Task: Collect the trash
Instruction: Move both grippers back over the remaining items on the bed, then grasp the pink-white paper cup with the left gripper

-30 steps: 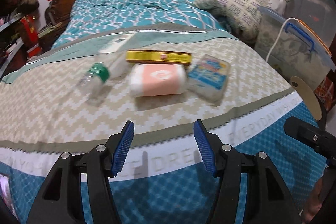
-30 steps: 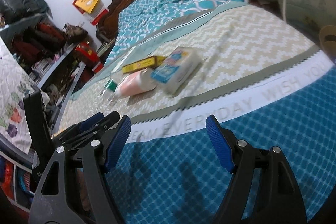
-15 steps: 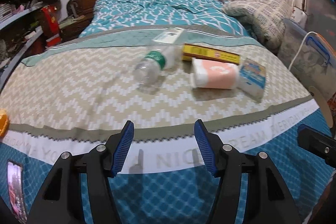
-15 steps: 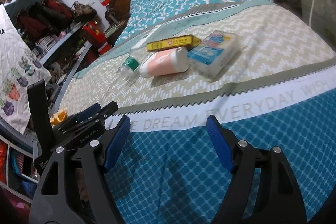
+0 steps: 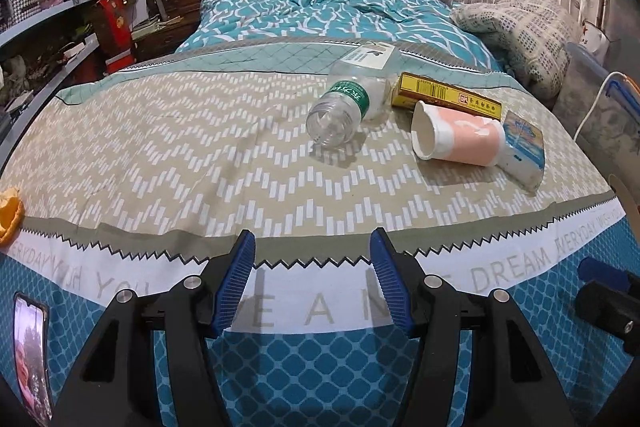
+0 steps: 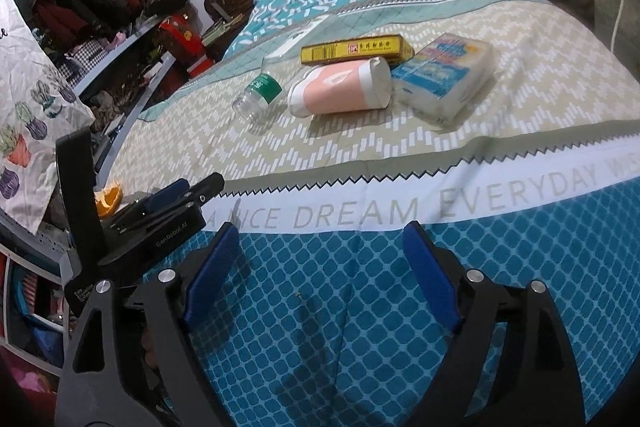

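Over the bed now, and the trash sits in one tight cluster on the beige zigzag band of the bedspread (image 5: 168, 163), right of centre in the left wrist view.

Leftmost of the cluster is the clear plastic bottle (image 5: 340, 111), lying on its side with a green label and its base toward the camera. Behind it lies a clear plastic wrapper (image 5: 370, 57) with a white label. Next comes the yellow box (image 5: 444, 95), long and flat, lying just behind the paper cup (image 5: 456, 141). The cup is pink and white, tipped on its side, with its crumpled rim turned to the left. Touching its base on the right is the tissue pack (image 5: 522, 147), blue-printed and partly squashed.

At the far left edge an orange peel (image 5: 10, 213) sits apart from the cluster, and a phone (image 5: 30, 355) with a lit screen lies in the lower left corner.

The left gripper (image 5: 312, 283) hangs at the bottom centre, jaws moderately apart, nothing between them. The right gripper (image 6: 324, 275) has just been spreading its jaws; they stand wide and empty over the blue diamond pattern. Between both grippers and the cluster lies only open bedspread, with the white lettered strip (image 6: 360, 211) running across.
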Demonstrator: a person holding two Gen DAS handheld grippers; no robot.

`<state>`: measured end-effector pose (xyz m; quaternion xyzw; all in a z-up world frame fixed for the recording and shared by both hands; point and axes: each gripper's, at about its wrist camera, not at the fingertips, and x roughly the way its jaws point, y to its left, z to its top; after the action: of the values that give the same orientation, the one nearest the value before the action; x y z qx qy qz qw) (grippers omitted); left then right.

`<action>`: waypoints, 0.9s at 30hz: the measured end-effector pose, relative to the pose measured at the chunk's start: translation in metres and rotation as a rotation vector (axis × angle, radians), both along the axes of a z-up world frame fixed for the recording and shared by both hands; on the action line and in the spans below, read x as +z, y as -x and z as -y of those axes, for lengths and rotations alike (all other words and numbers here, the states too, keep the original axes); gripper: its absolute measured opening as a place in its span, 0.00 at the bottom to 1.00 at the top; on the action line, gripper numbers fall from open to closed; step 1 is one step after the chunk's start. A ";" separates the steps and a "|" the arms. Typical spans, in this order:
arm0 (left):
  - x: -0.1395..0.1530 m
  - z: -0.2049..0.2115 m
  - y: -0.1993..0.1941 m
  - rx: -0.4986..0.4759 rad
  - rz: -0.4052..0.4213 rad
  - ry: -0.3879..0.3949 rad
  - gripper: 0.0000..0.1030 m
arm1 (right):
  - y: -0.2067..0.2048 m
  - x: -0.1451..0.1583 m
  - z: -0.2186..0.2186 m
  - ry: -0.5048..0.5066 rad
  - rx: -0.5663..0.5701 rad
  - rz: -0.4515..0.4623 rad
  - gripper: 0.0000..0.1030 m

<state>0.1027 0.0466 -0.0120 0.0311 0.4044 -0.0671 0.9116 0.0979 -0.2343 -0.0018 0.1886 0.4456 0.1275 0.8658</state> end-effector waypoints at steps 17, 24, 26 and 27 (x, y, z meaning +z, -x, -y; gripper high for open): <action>0.005 -0.006 0.006 -0.004 0.031 0.054 0.65 | -0.019 -0.003 0.002 0.000 -0.015 0.009 0.91; 0.004 -0.027 0.000 0.017 -0.005 0.184 0.65 | -0.125 0.033 0.014 0.076 0.017 0.057 0.82; 0.003 -0.037 -0.003 0.035 -0.014 0.228 0.65 | -0.175 0.036 0.013 0.111 0.032 0.023 0.82; 0.002 -0.041 -0.004 0.044 -0.020 0.246 0.65 | -0.198 0.033 0.010 0.134 0.046 -0.004 0.82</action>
<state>0.1069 0.0875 -0.0096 -0.0906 0.4028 -0.0965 0.9057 0.2954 -0.2442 0.0311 0.1200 0.4590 0.1170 0.8725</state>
